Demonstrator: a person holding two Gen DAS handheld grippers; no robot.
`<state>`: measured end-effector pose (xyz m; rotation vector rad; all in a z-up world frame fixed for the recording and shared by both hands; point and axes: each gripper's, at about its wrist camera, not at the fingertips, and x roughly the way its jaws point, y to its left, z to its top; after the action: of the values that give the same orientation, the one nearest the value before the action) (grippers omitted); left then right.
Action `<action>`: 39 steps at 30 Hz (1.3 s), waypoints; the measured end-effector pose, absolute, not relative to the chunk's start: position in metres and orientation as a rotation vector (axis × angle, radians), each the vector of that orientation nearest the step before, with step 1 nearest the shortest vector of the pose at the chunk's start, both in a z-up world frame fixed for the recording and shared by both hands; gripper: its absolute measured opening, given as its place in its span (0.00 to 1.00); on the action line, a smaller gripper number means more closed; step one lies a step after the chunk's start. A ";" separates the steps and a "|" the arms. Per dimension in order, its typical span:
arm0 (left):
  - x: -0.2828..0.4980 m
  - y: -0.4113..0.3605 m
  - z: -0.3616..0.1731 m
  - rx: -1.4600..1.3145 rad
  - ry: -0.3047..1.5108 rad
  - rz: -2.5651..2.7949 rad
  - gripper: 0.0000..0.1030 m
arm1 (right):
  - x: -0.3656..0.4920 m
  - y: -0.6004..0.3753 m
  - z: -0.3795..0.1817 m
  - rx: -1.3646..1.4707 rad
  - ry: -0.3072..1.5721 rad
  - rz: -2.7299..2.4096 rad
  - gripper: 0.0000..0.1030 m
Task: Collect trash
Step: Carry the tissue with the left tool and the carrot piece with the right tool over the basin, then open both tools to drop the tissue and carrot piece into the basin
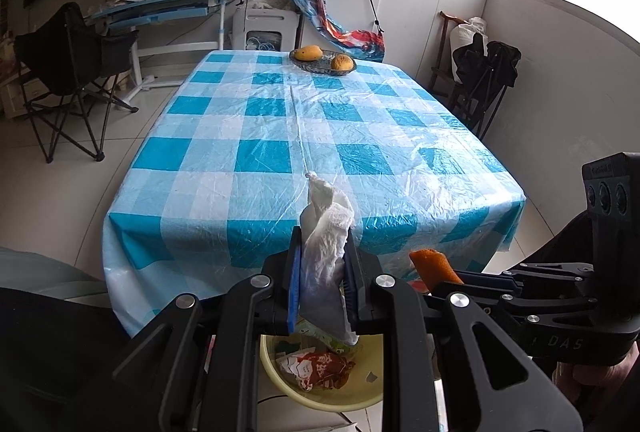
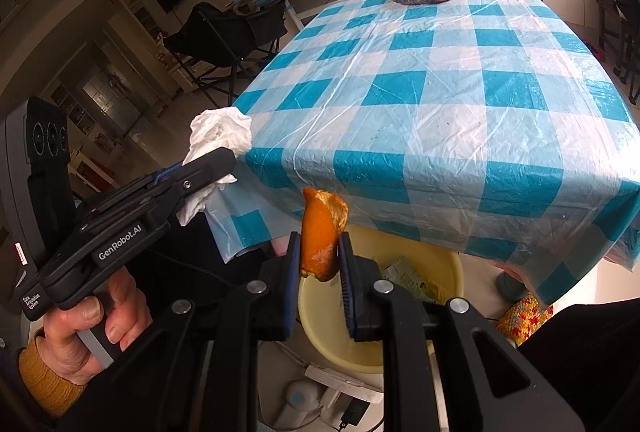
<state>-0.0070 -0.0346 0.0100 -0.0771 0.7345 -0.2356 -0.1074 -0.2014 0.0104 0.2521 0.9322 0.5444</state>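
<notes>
Right now both grippers are hanging over the yellow bin point(image 1: 320, 388) at the near edge of the table point(image 1: 304, 136). The left gripper point(image 1: 323, 260) is pinching a crumpled white tissue point(image 1: 326, 232) between its pads, the paper sticking up above them and trailing below toward the bin. Just beside it, the right gripper point(image 2: 319, 252) is clamping a piece of orange peel point(image 2: 322, 232), held upright above the bin's open mouth. Wrappers point(image 1: 320, 368) are already lying inside. A hand point(image 2: 92, 328) is gripping the left tool's handle. Far across the checked cloth, a fruit dish point(image 1: 322, 61) is sitting.
</notes>
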 end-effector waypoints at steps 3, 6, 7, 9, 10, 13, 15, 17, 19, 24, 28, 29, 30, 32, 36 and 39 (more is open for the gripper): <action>-0.010 -0.035 0.010 -0.078 0.735 -0.240 0.16 | -0.111 -0.201 0.011 0.254 0.928 0.545 0.19; -0.014 -0.036 0.010 -0.079 0.737 -0.247 0.16 | -0.118 -0.202 0.013 0.256 0.921 0.546 0.19; -0.015 -0.036 0.009 -0.077 0.740 -0.249 0.16 | -0.120 -0.202 0.013 0.256 0.921 0.545 0.19; -0.015 -0.039 0.007 -0.068 0.748 -0.252 0.16 | -0.120 -0.203 0.013 0.256 0.923 0.541 0.19; -0.015 -0.040 0.006 -0.062 0.754 -0.254 0.16 | -0.120 -0.203 0.012 0.258 0.923 0.538 0.19; -0.013 -0.046 0.001 -0.040 0.780 -0.257 0.17 | -0.121 -0.204 0.013 0.262 0.923 0.534 0.19; -0.011 -0.047 -0.003 -0.032 0.797 -0.257 0.16 | -0.120 -0.204 0.012 0.261 0.925 0.533 0.19; -0.010 -0.049 -0.006 -0.026 0.810 -0.257 0.16 | -0.120 -0.204 0.012 0.260 0.926 0.533 0.19; -0.010 -0.049 -0.008 -0.020 0.815 -0.258 0.16 | -0.121 -0.203 0.012 0.260 0.927 0.532 0.19; -0.010 -0.052 -0.012 -0.007 0.834 -0.259 0.16 | -0.121 -0.203 0.011 0.257 0.929 0.528 0.19; -0.009 -0.053 -0.017 -0.002 0.858 -0.262 0.17 | -0.121 -0.203 0.011 0.253 0.930 0.525 0.19; -0.008 -0.054 -0.018 -0.002 0.868 -0.265 0.17 | -0.121 -0.203 0.011 0.251 0.930 0.525 0.19; -0.007 -0.054 -0.020 -0.003 0.879 -0.266 0.17 | -0.121 -0.202 0.011 0.251 0.931 0.525 0.19; -0.007 -0.055 -0.023 0.001 0.893 -0.262 0.19 | -0.121 -0.202 0.010 0.249 0.933 0.524 0.19; -0.006 -0.054 -0.025 -0.020 0.906 -0.255 0.36 | -0.121 -0.201 0.010 0.244 0.934 0.522 0.19; -0.006 -0.051 -0.024 -0.039 0.902 -0.254 0.44 | -0.120 -0.201 0.010 0.242 0.935 0.521 0.19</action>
<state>-0.0064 -0.0510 -0.0243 -0.0391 0.9016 -0.2542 -0.1205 -0.2009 0.0101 0.2422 0.9352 0.5215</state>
